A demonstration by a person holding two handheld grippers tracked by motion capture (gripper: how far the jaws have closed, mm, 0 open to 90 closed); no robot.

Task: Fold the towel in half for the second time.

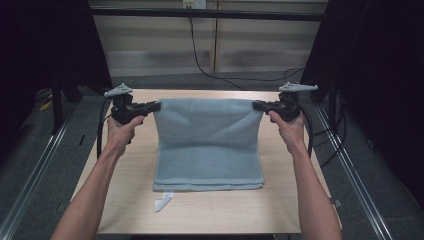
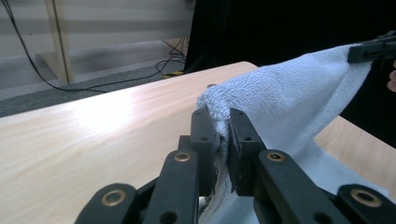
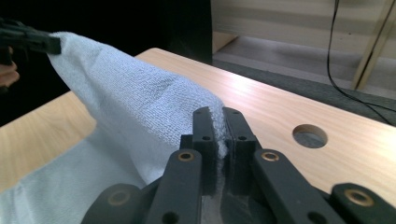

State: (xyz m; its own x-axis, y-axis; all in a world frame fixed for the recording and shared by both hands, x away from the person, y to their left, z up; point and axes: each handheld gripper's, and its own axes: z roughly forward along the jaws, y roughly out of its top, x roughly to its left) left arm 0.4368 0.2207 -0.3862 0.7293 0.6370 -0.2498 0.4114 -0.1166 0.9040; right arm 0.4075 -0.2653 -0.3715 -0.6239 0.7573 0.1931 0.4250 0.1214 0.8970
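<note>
Pale wooden counter (image 1: pixel 125 200) spreads under everything, a round hole (image 3: pixel 310 136) in it just off to the right of the right jaws. On it, the pale blue terry towel (image 1: pixel 207 145): its near part lies flat and folded, its far edge is lifted and stretched straight between the two sets of jaws, so that raised edge runs left to right across the counter. Left gripper (image 1: pixel 151 106) has its jaws pressed together on the towel's left top corner. Right gripper (image 1: pixel 261 105) the same, jaws pinched tight on the right top corner. A small white tag (image 1: pixel 162 202) lies just in front of the towel's near edge.
</note>
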